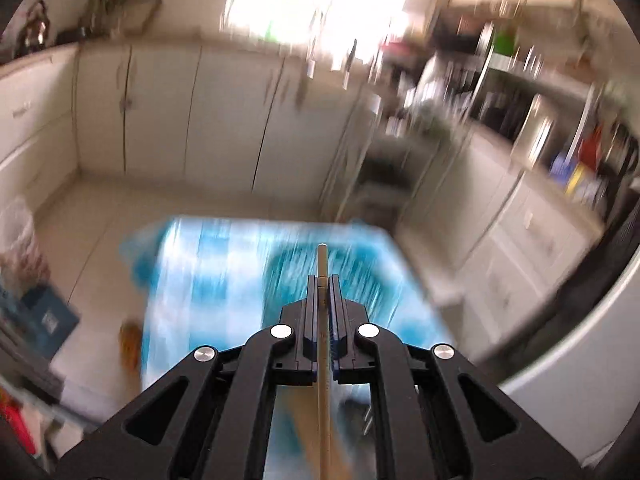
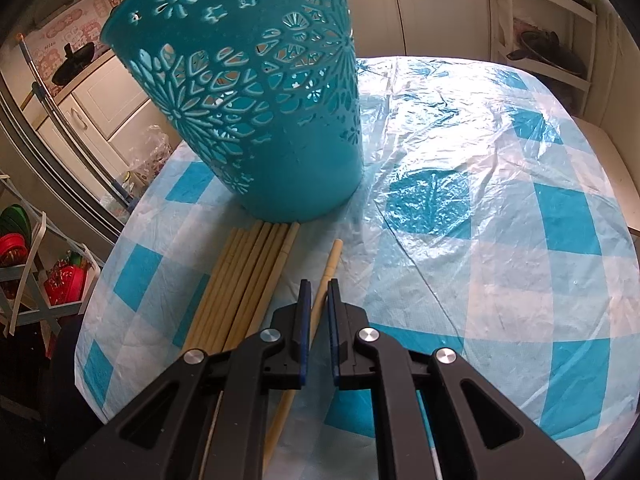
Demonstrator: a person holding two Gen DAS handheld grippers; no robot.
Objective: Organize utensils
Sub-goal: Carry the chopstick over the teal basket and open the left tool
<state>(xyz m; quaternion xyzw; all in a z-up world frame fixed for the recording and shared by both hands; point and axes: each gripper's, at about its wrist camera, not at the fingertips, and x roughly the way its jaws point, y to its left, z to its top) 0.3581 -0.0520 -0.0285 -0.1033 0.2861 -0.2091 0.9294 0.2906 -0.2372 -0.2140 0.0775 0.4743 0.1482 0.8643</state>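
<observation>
Checkered tablecloth (image 2: 520,240) is carrying the basket (image 2: 248,92) near its left edge while your left gripper (image 1: 322,280), clamped on one chopstick (image 1: 322,264), is lifting it, likely basket-bound; your right gripper (image 2: 319,284) is pinching another chopstick (image 2: 320,300) beside the bundle (image 2: 248,280).

left gripper (image 1: 322,280): fingers closed, pointing forward | right gripper (image 2: 319,284): fingers narrowly apart, angled down

chopsticks in bundle (image 2: 244,280): 7 | loose chopstick (image 2: 326,276): 1 | held chopstick (image 1: 322,264): 1 | basket (image 2: 256,92): 1
</observation>
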